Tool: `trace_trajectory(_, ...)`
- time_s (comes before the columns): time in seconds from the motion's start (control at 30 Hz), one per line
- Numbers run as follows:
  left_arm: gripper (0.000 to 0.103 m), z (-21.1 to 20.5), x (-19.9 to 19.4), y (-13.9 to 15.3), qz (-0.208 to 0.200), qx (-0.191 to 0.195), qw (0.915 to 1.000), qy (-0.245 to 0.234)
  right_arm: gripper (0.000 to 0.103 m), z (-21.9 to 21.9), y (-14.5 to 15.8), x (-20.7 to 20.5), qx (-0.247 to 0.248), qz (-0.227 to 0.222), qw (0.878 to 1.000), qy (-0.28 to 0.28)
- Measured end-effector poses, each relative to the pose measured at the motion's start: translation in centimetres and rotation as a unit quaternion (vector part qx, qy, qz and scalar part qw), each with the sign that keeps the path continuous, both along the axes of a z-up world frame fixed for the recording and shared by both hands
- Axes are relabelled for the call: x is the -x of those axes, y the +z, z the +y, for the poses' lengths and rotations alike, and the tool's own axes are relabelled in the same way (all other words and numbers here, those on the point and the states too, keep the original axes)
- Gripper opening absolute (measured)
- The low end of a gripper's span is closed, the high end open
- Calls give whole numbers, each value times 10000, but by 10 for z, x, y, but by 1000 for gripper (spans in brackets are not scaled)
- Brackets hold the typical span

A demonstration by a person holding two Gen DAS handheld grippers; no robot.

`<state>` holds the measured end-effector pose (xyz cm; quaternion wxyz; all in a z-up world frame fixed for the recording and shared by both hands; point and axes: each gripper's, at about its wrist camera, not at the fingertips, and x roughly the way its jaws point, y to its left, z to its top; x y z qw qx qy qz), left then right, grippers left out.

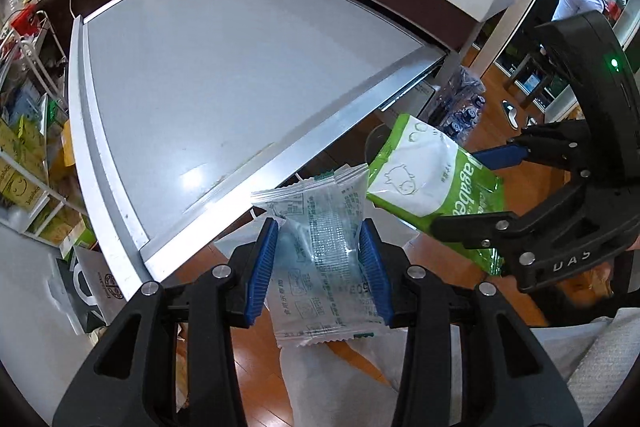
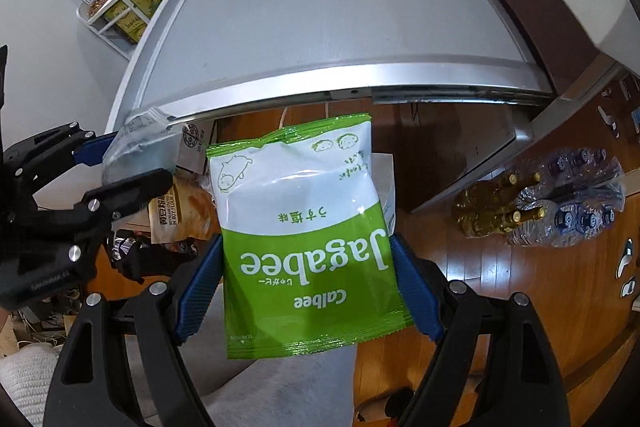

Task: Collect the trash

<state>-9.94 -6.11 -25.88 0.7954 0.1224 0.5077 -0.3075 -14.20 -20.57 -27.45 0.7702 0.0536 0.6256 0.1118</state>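
Green snack bag (image 2: 304, 239) btwn right fingers (image 2: 416, 291).

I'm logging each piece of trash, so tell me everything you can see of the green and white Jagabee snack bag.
The green and white Jagabee snack bag is a glossy plastic pouch with crimped ends, white above, green below, printed "Jagabee", "Calbee" and small line drawings. It looks flat and slightly creased. The right gripper pinches its sides between blue pads; it hangs in the air past the grey table's edge, beside the clear wrapper in the left gripper.
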Motion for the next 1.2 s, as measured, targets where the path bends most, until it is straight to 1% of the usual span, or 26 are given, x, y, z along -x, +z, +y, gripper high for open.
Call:
trace_trajectory(0.07, 46, 0, -3, -3, 24, -5, 10000, 19, 80, -1, -2, -3, -27, 21, 10000, -44)
trace_trajectory(0.1, 52, 0, -5, -4, 42, 1, 10000, 53, 80, -2, -1, -5, -55, 33, 10000, -61)
trace_trajectory(0.13, 55, 1, -7, -4, 63, 22, 9999, 82, 80, -4, -3, -6, -93, 57, 9999, -86)
trace_trajectory(0.2, 66, 3, -10, -4, 71, 70, 9999, 141, 82, -7, -5, -8, -141, 128, 9997, -133)
trace_trajectory(0.27, 72, 4, -12, -2, 9, 33, 9998, 195, 82, -9, -7, -11, -135, 160, 9997, -148)
trace_trajectory(0.4, 79, 10, -16, 3, -10, 53, 9994, 341, 85, -12, -6, -13, -90, 131, 9997, -192)
trace_trajectory(0.47, 79, 16, -16, 7, -30, 44, 9991, 418, 85, -14, -1, -12, -63, 103, 9997, -210)
trace_trajectory(0.57, 79, 21, -13, 16, -167, 6, 9986, 501, 85, -18, 7, -8, 8, 33, 9997, -229)
trace_trajectory(0.67, 85, 26, -13, 25, -314, -29, 9978, 591, 85, -21, 23, -2, 87, -120, 9995, -268)
trace_trajectory(0.77, 85, 32, -14, 33, -408, -24, 9968, 687, 85, -24, 38, 1, 121, -284, 9991, -291)
trace_trajectory(0.87, 85, 36, -17, 41, -486, 5, 9957, 791, 85, -24, 57, 3, 200, -553, 9979, -274)
trace_trajectory(0.97, 85, 34, -19, 51, -599, 43, 9942, 887, 89, -20, 76, 1, 321, -850, 9956, -232)
trace_trajectory(1.03, 88, 33, -21, 58, -682, 56, 9932, 945, 91, -17, 89, -2, 411, -1059, 9933, -207)
trace_trajectory(1.07, 90, 32, -21, 60, -730, 54, 9925, 978, 92, -15, 93, -3, 444, -1125, 9925, -198)
trace_trajectory(1.1, 90, 32, -21, 63, -776, 62, 9918, 1011, 94, -13, 98, -6, 486, -1222, 9911, -183)
trace_trajectory(1.2, 90, 31, -24, 72, -855, 103, 9902, 1103, 96, -6, 109, -11, 529, -1455, 9878, -172)
